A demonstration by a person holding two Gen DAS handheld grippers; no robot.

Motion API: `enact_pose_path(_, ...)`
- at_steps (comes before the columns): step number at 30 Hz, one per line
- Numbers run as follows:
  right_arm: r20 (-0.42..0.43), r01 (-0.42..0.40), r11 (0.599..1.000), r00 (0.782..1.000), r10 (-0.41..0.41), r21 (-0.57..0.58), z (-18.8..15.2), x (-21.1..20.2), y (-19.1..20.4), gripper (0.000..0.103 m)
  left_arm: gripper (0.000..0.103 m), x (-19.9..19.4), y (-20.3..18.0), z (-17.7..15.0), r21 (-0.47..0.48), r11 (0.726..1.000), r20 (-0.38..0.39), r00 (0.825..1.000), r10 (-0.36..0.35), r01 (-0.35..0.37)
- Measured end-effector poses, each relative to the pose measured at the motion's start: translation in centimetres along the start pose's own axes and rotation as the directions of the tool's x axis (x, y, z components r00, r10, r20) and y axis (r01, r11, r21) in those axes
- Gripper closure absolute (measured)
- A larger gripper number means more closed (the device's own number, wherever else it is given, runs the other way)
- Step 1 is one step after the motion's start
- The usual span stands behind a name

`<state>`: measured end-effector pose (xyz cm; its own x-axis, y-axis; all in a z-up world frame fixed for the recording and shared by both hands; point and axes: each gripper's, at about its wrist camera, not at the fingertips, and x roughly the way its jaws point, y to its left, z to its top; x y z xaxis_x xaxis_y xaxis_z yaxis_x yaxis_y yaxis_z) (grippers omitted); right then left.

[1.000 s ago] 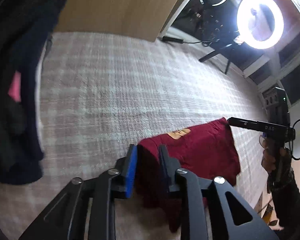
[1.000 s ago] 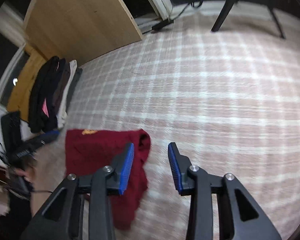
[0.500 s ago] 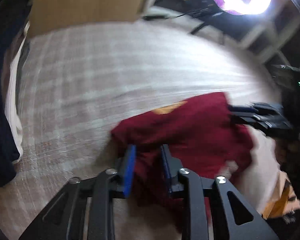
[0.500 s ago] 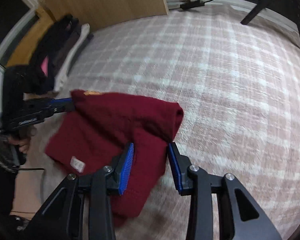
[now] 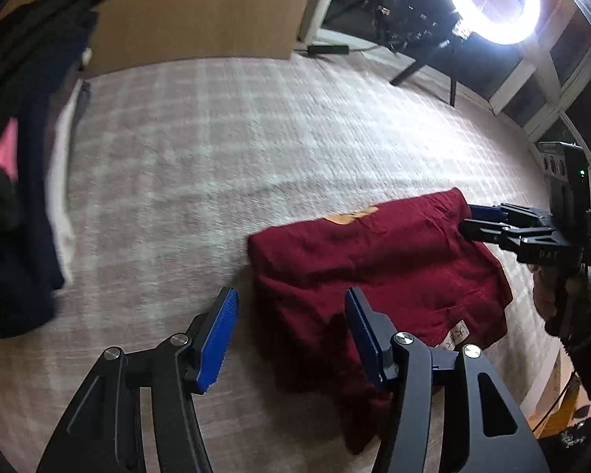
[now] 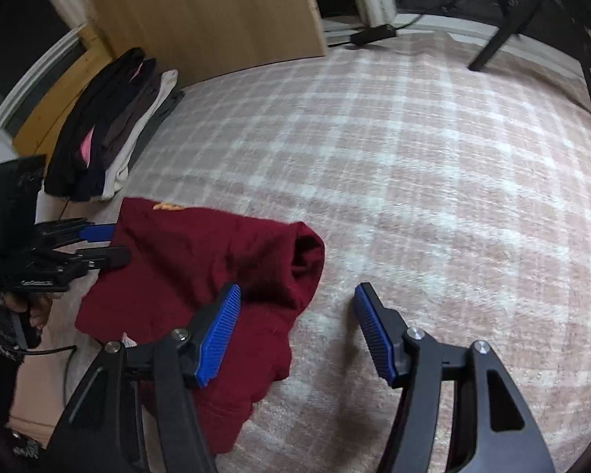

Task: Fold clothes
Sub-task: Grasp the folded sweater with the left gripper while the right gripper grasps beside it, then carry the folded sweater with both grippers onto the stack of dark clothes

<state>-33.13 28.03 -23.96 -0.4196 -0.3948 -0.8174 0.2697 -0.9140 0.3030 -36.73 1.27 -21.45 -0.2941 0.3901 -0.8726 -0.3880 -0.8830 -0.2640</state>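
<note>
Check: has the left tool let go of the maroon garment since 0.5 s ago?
Yes. The left tool was shut on the maroon garment; now it is open, and the garment lies folded on the plaid rug.

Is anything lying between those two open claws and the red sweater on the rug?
Nothing visible. The left gripper and right gripper both hang open right at the maroon sweater, one at each end, with only bare plaid rug around it. The stack of dark clothes sits well aside.

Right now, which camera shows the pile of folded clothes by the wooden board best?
The right wrist view: the stack of dark, pink and white folded clothes sits whole and fairly sharp. The left wrist view shows that stack only as a blurred mass cut off at the edge.
</note>
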Motion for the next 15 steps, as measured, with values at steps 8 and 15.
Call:
enact_pose_path(8,-0.02,-0.065,0.997,0.998,0.064,-0.045,0.0,1.2,1.6,0.077,0.062,0.7,-1.3,-0.4,0.014,0.998,0.005,0.998,0.061,-0.061)
enact_pose_path(15,0.039,-0.146,0.989,0.989,0.146,0.006,1.1,0.0,3.1,0.09,0.092,0.7,-1.5,-0.7,-0.021,1.0,0.011,1.0,0.006,-0.006)
